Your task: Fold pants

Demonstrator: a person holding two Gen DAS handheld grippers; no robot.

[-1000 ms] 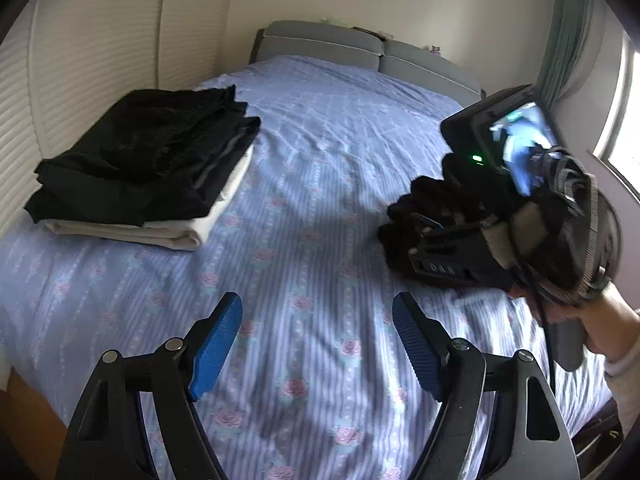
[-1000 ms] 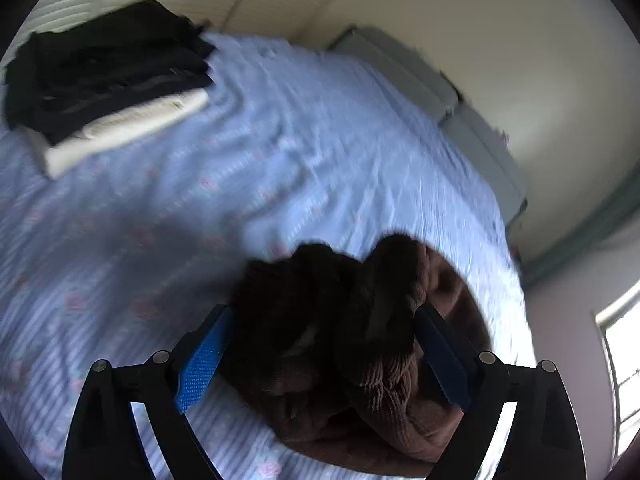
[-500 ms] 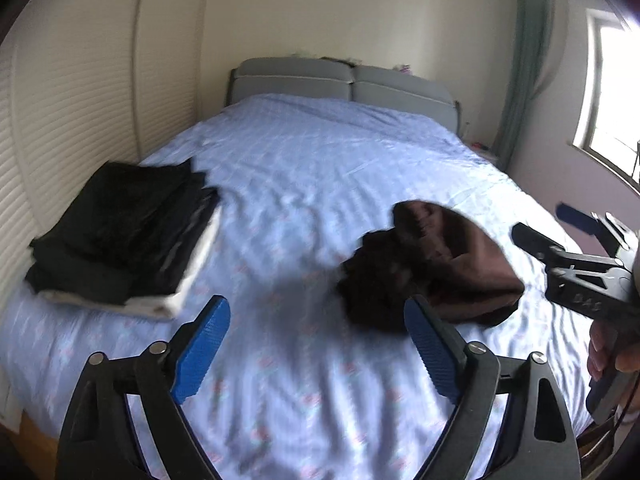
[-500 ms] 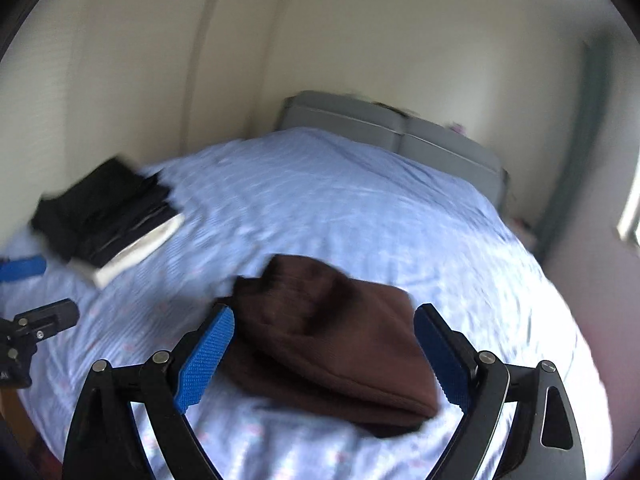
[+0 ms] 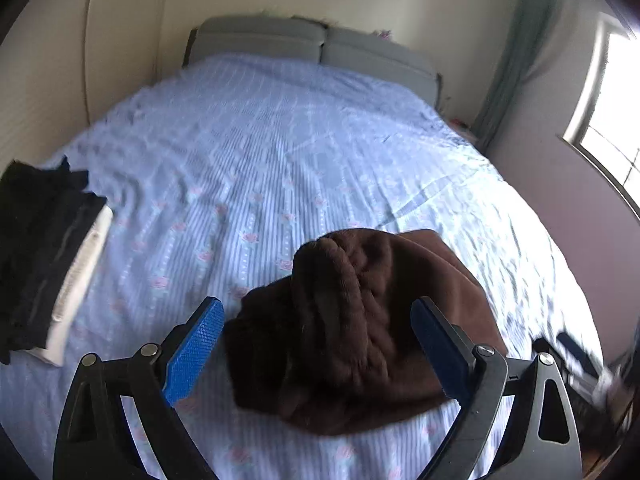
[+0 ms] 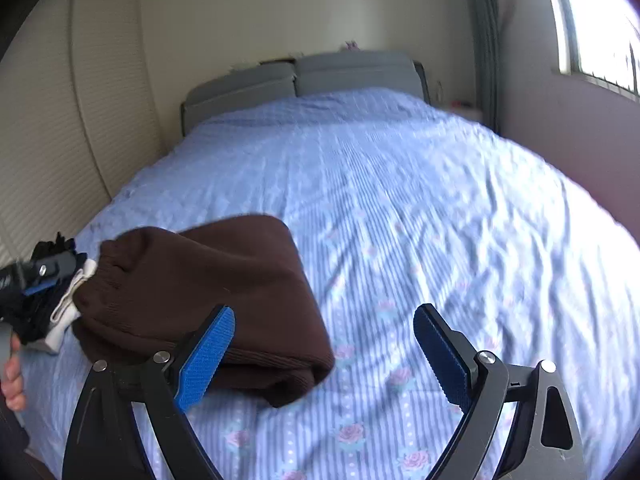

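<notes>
Dark brown pants (image 5: 352,328) lie bunched in a heap on the blue flowered bed sheet (image 5: 280,152). My left gripper (image 5: 316,344) is open, its blue pads either side of the heap and just above it. In the right wrist view the pants (image 6: 208,288) lie to the left, and my right gripper (image 6: 324,352) is open over the sheet (image 6: 440,200) beside the heap's right edge. The left gripper's tip (image 6: 36,276) shows at the far left of that view.
A stack of folded black and white clothes (image 5: 44,256) sits at the bed's left edge. A grey headboard (image 5: 312,48) stands at the far end, a window (image 5: 612,120) on the right wall.
The right gripper has let go of the brown pants and swung away to their right. The left gripper has moved right and closer, so the heap now lies between its pads.
</notes>
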